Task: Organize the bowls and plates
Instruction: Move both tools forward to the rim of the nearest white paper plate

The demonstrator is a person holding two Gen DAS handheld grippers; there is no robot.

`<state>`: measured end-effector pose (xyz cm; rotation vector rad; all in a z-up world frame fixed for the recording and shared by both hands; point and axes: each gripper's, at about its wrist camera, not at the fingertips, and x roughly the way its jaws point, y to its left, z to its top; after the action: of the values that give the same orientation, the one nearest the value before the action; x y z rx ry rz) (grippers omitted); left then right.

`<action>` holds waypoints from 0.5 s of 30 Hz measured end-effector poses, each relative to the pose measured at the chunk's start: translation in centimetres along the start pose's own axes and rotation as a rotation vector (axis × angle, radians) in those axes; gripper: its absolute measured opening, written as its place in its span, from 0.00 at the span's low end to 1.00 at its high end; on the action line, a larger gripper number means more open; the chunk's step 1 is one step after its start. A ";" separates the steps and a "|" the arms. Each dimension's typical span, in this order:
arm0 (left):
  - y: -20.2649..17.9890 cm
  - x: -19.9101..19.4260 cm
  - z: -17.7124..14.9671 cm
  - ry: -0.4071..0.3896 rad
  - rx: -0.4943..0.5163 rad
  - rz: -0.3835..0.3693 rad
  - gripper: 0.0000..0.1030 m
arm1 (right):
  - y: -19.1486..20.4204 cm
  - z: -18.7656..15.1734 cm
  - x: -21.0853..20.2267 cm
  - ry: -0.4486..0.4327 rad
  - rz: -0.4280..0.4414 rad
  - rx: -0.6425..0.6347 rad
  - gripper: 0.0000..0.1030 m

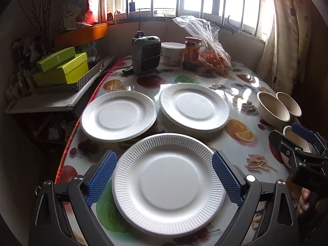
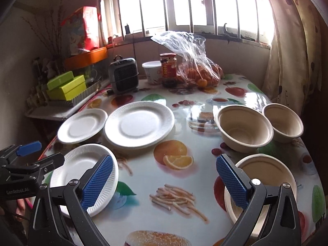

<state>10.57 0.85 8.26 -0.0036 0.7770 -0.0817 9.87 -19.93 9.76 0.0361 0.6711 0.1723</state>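
Three white foam plates with ribbed rims sit flat on the glossy fruit-print tablecloth [image 2: 184, 184]. The near plate [image 1: 169, 184] lies right between the blue textured pads of the left gripper [image 1: 164, 178], whose jaws are spread wide on either side of it, not squeezing as far as I can see. The other two, the left plate [image 1: 119, 115] and the right plate [image 1: 193, 107], sit side by side just behind it.

Over on the right there are three beige paper bowls, round, mouths up: the near bowl [image 2: 264, 188] by the right gripper [image 2: 164, 182], plus the middle bowl [image 2: 244, 128] and far bowl [image 2: 284, 120] touching rims. The right one's jaws are spread too, holding nothing, over bare cloth.

Back by the window: a small gray heater [image 1: 145, 54], a jar [image 1: 192, 52] and a crinkly bag of oranges [image 1: 213, 58].
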 end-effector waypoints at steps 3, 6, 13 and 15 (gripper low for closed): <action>0.1 1.1 1.4 0.004 0.003 -0.007 0.92 | 0.1 1.2 1.2 0.003 -0.008 0.007 0.99; 0.4 2.4 2.8 0.011 0.000 -0.011 0.92 | -0.1 2.2 2.5 0.010 -0.016 0.014 0.99; 0.4 6.0 5.7 0.028 0.019 -0.004 0.92 | -0.8 3.9 6.5 0.051 -0.036 0.054 0.98; 0.6 7.3 6.3 0.054 0.010 -0.015 0.88 | -1.0 4.1 7.6 0.067 -0.040 0.070 0.95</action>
<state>20.20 0.70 7.68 0.0019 0.8307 -0.1006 18.38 -19.54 8.18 0.0839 0.7444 0.1116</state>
